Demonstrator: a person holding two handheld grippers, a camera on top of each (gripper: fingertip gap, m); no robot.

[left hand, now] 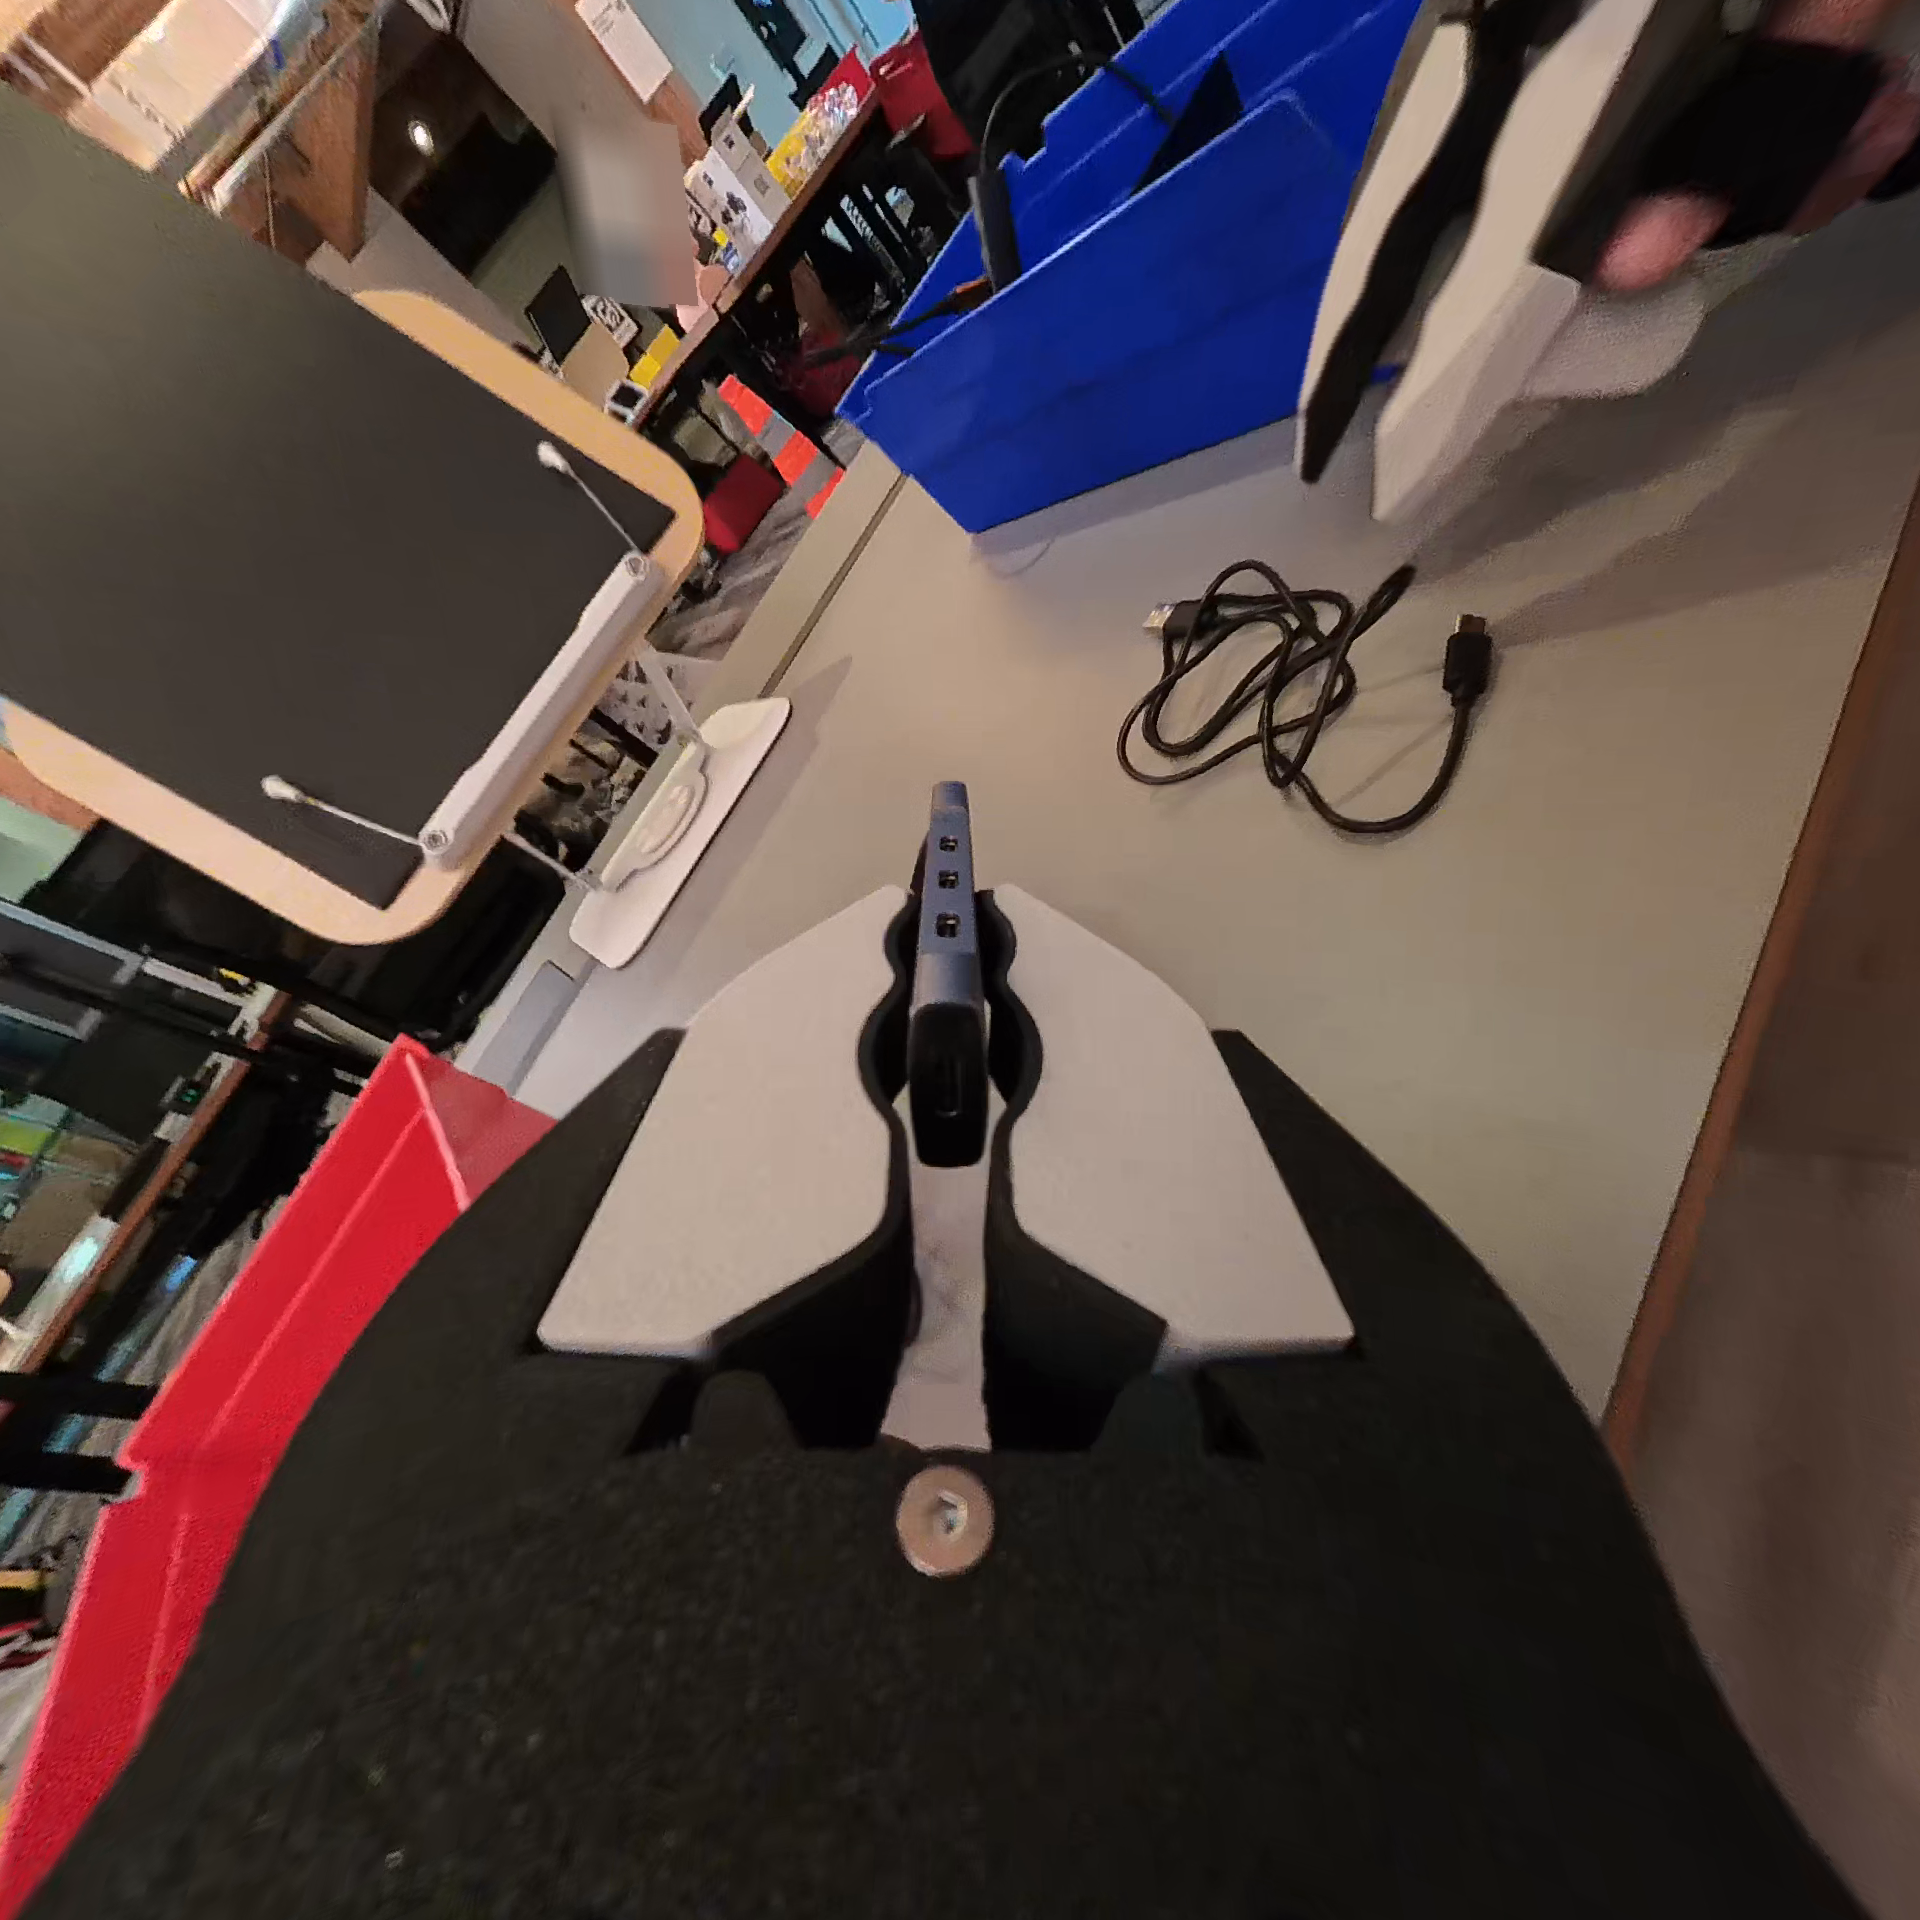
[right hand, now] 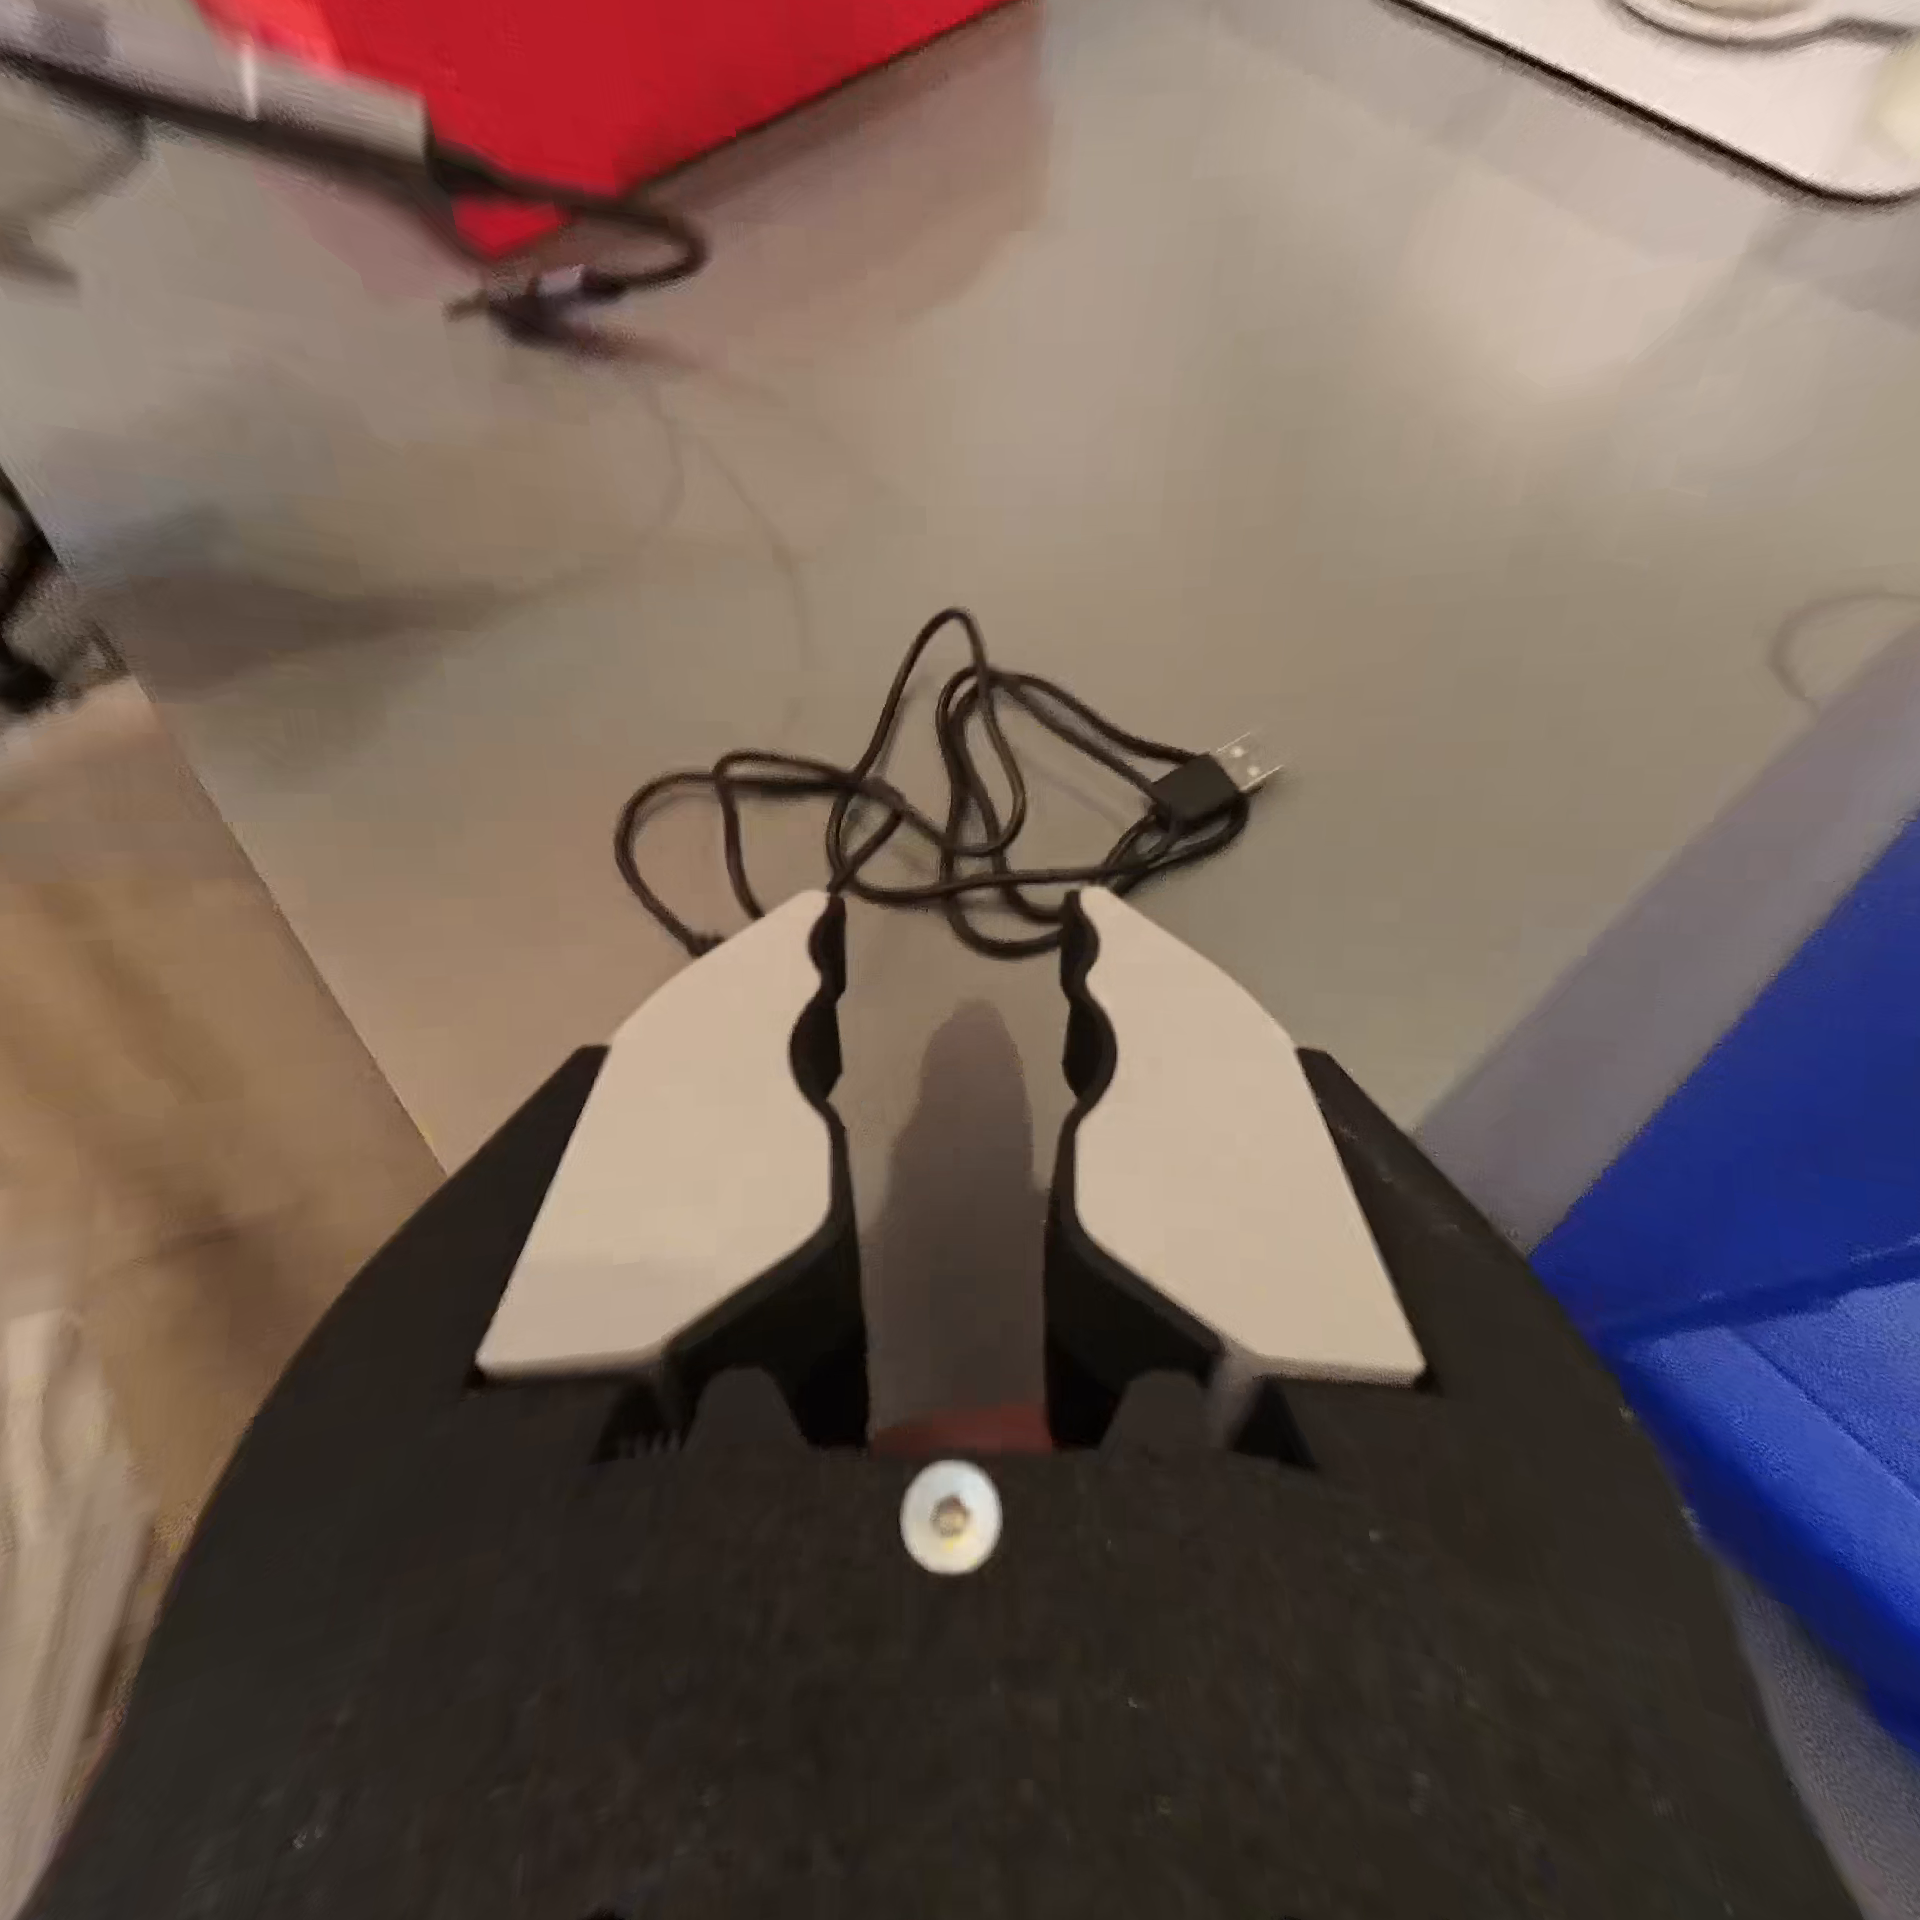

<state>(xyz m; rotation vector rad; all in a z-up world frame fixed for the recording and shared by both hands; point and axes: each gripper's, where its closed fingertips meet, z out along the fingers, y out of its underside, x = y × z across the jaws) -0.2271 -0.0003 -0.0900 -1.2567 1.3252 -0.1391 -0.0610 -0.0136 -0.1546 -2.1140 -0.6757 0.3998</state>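
The dark slim hub (left hand: 943,997), a flat bar with a row of small ports along its edge, is clamped between the fingers of the left gripper (left hand: 945,914), which is closed tight on it and holds it edge-up above the grey tabletop (left hand: 1455,1039), with its far end poking out past the fingertips. To that gripper's left, at the tabletop's near left corner, sits a red bin (left hand: 291,1351). Farther along the left edge stands a white stand (left hand: 675,821) whose flat base rests on the tabletop and whose arm carries a tilted black board with a pale wooden rim (left hand: 260,499).

The black cable (right hand: 935,821) lies in a loose tangle toward the tabletop's right edge, with a plug at each end free on the surface. The right gripper (right hand: 954,914) hangs just above the near side of the tangle, its jaws parted to a moderate gap with nothing between them; whether the tips touch the cable cannot be told.

Beyond the cable, at the far side, stands a blue bin (left hand: 1091,343).
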